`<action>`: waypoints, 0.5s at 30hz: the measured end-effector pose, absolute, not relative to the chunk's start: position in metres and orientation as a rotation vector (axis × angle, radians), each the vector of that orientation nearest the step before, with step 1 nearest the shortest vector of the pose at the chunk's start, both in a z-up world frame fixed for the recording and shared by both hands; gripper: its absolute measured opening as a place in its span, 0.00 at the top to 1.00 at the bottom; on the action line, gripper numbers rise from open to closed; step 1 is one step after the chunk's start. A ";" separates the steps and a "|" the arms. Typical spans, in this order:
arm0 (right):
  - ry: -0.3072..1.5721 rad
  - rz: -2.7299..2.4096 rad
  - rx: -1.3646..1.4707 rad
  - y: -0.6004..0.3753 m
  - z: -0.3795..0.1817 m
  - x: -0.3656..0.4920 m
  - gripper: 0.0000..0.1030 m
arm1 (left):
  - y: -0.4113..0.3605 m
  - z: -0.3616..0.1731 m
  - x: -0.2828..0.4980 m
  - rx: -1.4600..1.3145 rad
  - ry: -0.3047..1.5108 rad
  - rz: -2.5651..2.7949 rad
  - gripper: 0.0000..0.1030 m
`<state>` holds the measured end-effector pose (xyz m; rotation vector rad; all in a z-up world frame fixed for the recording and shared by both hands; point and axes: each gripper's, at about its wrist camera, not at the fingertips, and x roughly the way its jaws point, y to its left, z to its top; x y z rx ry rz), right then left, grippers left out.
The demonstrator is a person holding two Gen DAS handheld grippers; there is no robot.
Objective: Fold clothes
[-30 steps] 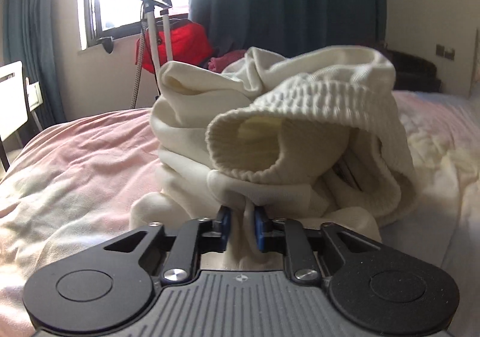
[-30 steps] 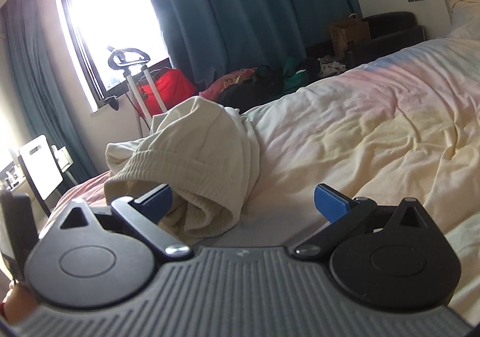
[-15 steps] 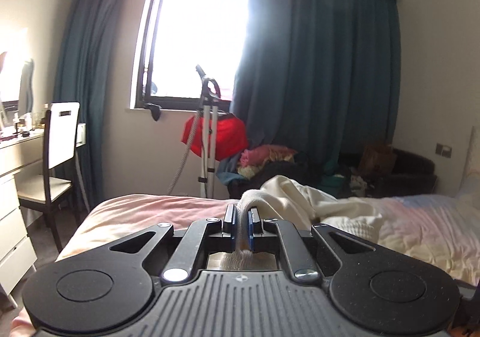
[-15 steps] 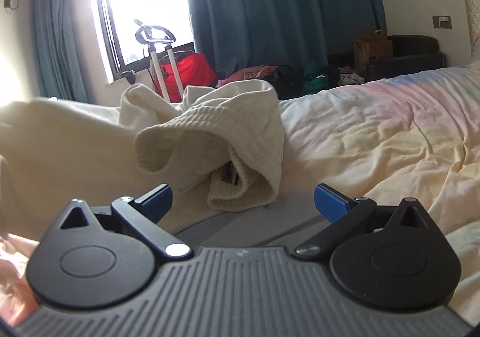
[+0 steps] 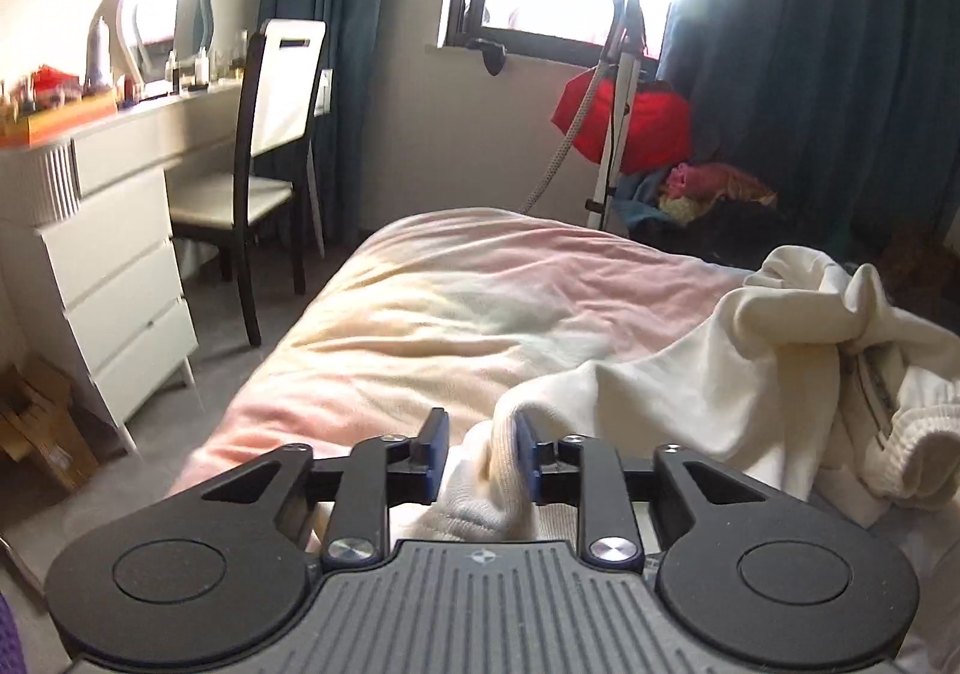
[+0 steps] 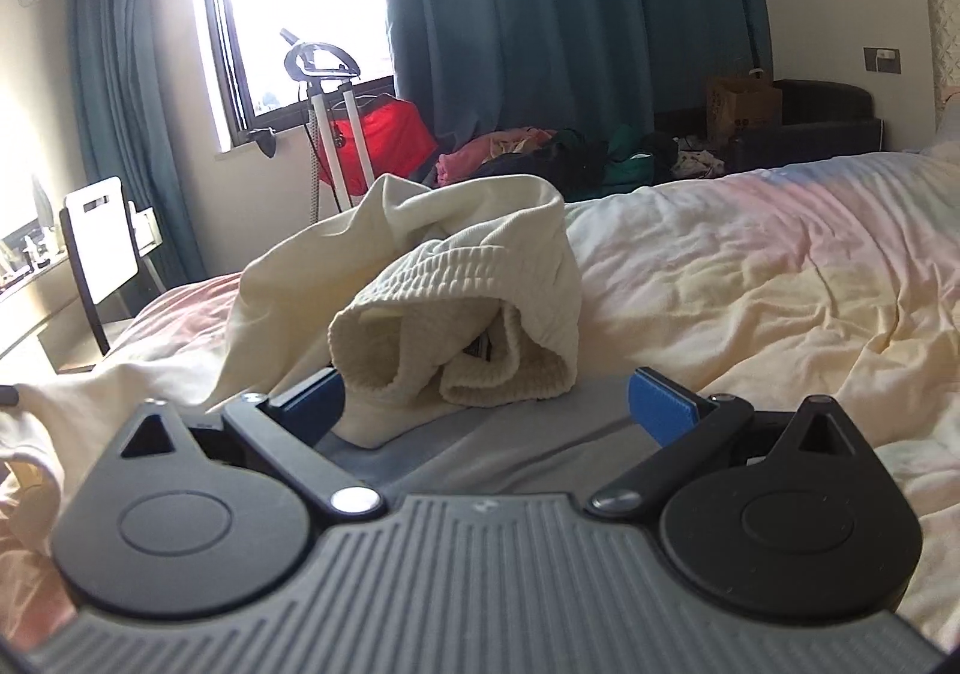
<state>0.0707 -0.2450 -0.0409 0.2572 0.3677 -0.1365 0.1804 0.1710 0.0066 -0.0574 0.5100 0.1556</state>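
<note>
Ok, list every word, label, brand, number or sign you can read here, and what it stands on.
None can be read.
Dark label inside the cream ribbed-knit garment: too small.
Print on the brown cardboard box: blurred.
Round emblem on the grey ribbed left gripper body: a symbol, no letters.

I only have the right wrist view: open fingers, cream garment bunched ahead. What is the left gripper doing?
Observer: The left gripper has a ribbed cuff of the cream garment between its fingers. I cannot tell whether it is pinched.
Operator: Where does the cloth run from there?
Observer: Away to that gripper's right, lying crumpled on the pink blanket.
Operator: Anything beside the bed on that side?
Observer: A white drawer unit stands on the floor off the bed's left edge.
</note>
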 end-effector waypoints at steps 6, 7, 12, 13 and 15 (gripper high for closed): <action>0.359 -0.132 0.364 -0.270 -0.037 0.079 0.00 | 0.099 0.018 0.171 0.005 0.343 0.045 0.16; 0.356 -0.133 0.374 -0.274 -0.038 0.081 0.00 | 0.076 0.013 0.179 0.037 0.354 -0.025 0.16; 0.384 -0.166 0.431 -0.295 -0.057 0.099 0.00 | -0.034 -0.025 0.219 0.190 0.418 -0.293 0.14; 0.395 -0.175 0.447 -0.300 -0.062 0.102 0.00 | -0.039 -0.029 0.226 0.169 0.426 -0.297 0.15; 0.408 -0.193 0.476 -0.309 -0.071 0.106 0.00 | -0.051 -0.036 0.239 0.129 0.442 -0.305 0.15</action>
